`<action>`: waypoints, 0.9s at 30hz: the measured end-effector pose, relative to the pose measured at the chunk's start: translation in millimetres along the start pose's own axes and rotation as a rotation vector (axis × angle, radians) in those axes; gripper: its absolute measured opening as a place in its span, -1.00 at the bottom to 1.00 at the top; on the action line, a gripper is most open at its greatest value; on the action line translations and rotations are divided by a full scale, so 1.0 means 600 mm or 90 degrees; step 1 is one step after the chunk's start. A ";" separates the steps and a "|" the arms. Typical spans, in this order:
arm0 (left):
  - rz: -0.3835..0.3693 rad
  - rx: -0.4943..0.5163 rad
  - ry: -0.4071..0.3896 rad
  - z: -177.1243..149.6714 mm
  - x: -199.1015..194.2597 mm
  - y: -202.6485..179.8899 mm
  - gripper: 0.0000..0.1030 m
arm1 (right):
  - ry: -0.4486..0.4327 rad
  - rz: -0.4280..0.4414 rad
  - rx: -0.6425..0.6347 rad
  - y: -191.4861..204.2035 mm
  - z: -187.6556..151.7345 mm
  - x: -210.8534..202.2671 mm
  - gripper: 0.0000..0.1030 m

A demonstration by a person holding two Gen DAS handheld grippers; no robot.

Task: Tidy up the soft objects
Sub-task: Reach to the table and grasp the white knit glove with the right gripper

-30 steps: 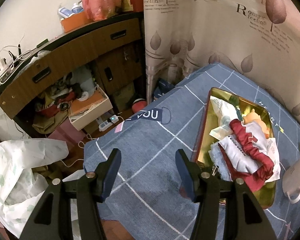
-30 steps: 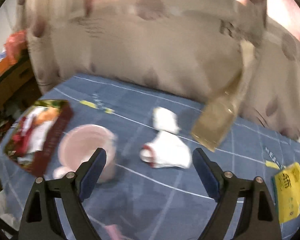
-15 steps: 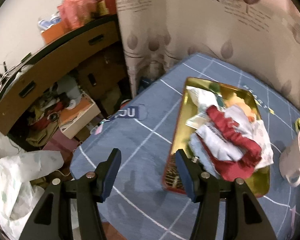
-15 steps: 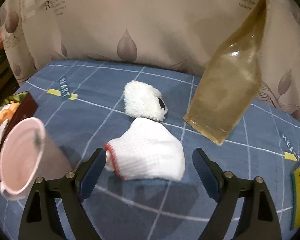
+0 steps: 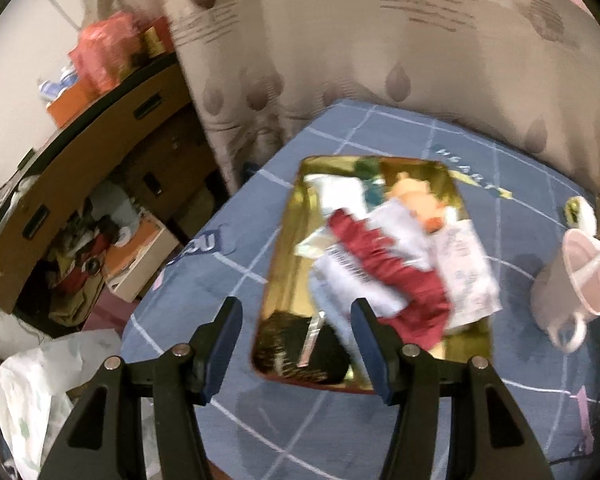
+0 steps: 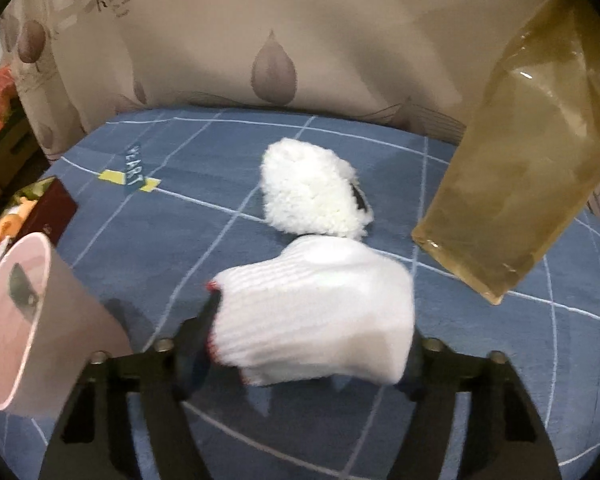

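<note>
In the right wrist view a white knitted glove with a red cuff [image 6: 316,312] lies on the blue bedspread between the fingers of my right gripper [image 6: 304,344], which is open around it. A fluffy white soft toy [image 6: 312,196] lies just behind the glove. In the left wrist view a gold tray [image 5: 284,248] holds a pile of soft things: a dark red cloth [image 5: 384,264], white cloths and an orange plush [image 5: 416,196]. My left gripper [image 5: 296,332] is open and empty above the tray's near end.
A pink cup [image 6: 32,312] stands left of the glove and also shows in the left wrist view [image 5: 576,284]. A yellowish clear pouch [image 6: 520,176] leans at the right. A curtain [image 6: 284,32] backs the bed. A cluttered desk [image 5: 80,168] stands left of the bed.
My right gripper has moved forward so the glove now sits between its fingers. My left gripper has shifted right, over the tray's near end.
</note>
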State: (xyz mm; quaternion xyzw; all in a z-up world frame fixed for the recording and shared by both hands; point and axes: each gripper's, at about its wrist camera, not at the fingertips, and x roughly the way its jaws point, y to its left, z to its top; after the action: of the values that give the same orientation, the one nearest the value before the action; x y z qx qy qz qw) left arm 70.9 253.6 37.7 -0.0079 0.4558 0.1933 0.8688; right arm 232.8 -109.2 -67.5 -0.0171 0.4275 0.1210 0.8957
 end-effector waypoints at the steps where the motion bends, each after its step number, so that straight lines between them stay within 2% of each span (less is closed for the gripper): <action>1: -0.008 0.006 -0.003 0.004 -0.004 -0.011 0.12 | -0.003 -0.001 -0.002 0.001 -0.002 -0.003 0.07; 5: -0.064 0.037 -0.008 0.022 -0.022 -0.072 0.12 | -0.013 -0.006 0.000 -0.003 -0.012 -0.020 -0.23; 7: -0.089 0.053 -0.010 0.029 -0.029 -0.105 0.12 | -0.015 -0.014 0.007 -0.014 -0.021 -0.032 -0.27; 17: -0.230 0.164 -0.026 0.061 -0.086 -0.323 0.12 | -0.021 -0.088 0.047 -0.133 -0.109 -0.121 -0.29; 20: -0.256 0.189 -0.029 0.071 -0.100 -0.383 0.12 | -0.022 -0.108 0.074 -0.174 -0.136 -0.147 -0.29; 25: -0.307 0.203 0.013 0.089 -0.094 -0.462 0.12 | -0.023 -0.135 0.110 -0.225 -0.170 -0.181 -0.29; 27: -0.310 0.196 0.039 0.099 -0.078 -0.487 0.12 | -0.026 -0.148 0.117 -0.238 -0.181 -0.192 -0.29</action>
State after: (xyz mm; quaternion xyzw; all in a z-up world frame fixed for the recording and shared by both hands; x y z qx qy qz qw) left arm 194.3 -20.9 62.4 0.0095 0.4905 -0.0927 0.8665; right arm 113.3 -285.5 -58.3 0.0183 0.4134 -0.0227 0.9101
